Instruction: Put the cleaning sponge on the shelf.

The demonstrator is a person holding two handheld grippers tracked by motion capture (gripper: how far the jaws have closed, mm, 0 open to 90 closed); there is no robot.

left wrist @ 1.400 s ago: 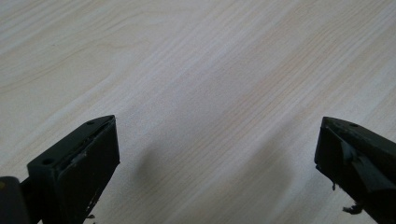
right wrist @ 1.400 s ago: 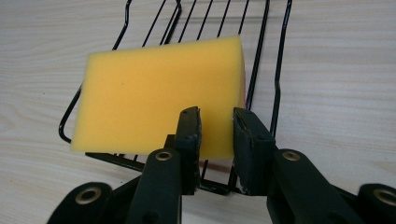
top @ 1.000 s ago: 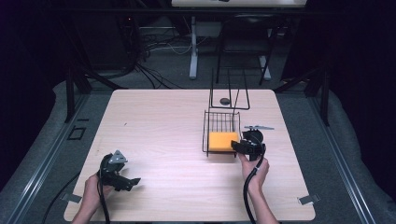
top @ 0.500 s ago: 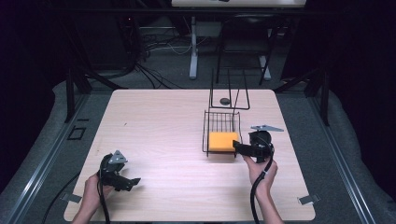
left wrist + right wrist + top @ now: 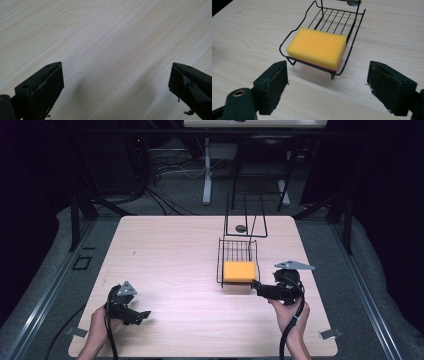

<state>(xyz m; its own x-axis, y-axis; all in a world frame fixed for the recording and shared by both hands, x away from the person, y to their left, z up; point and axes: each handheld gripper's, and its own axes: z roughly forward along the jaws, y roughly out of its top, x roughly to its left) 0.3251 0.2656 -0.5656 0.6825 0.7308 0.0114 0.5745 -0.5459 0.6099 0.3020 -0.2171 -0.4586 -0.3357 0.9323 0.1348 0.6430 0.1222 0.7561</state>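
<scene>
The yellow sponge (image 5: pixel 318 47) lies in the near end of the black wire basket (image 5: pixel 355 37), its near edge resting on the basket's front rim, and the basket stands on the right half of the wooden table (image 5: pixel 170 255). The right gripper (image 5: pixel 256 285) sits just off the basket's near right corner, pointing toward it; its jaws have just been opening and now stand wide apart with nothing between them, the sponge a little ahead of the pads and not touched. The left gripper (image 5: pixel 145 314) rests low at the near left of the table, well apart from the basket, its jaws wide and empty over bare wood. A small dark round thing (image 5: pixel 241 228), perhaps a cap, lies beyond the basket
</scene>
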